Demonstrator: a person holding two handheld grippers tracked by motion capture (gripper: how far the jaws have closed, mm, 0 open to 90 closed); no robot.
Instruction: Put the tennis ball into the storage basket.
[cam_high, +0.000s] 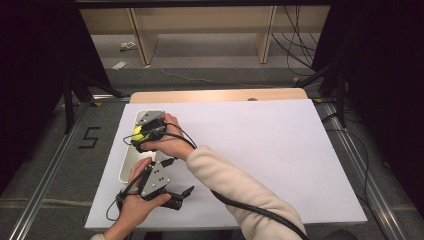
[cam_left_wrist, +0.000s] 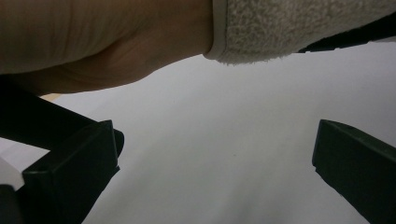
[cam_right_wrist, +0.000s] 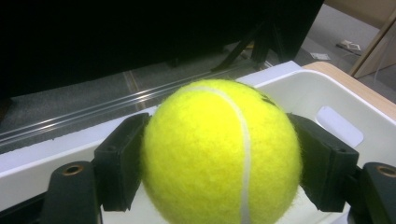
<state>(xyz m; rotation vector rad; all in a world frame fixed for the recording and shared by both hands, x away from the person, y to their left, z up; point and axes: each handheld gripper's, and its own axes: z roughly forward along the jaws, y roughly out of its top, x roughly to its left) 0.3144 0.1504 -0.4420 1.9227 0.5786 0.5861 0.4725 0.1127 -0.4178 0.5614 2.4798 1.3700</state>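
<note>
Tennis ball (cam_right_wrist: 219, 154) x1 pinched in right gripper (cam_right_wrist: 219, 158) jaws over 1 tray (cam_right_wrist: 299, 93); left gripper (cam_left_wrist: 215, 158) jaws spread.

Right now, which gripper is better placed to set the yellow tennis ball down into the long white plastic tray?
Right. The right gripper is already shut on the yellow tennis ball over the long white plastic tray. The left gripper lies open on the white table cover, apart from the tray.
</note>
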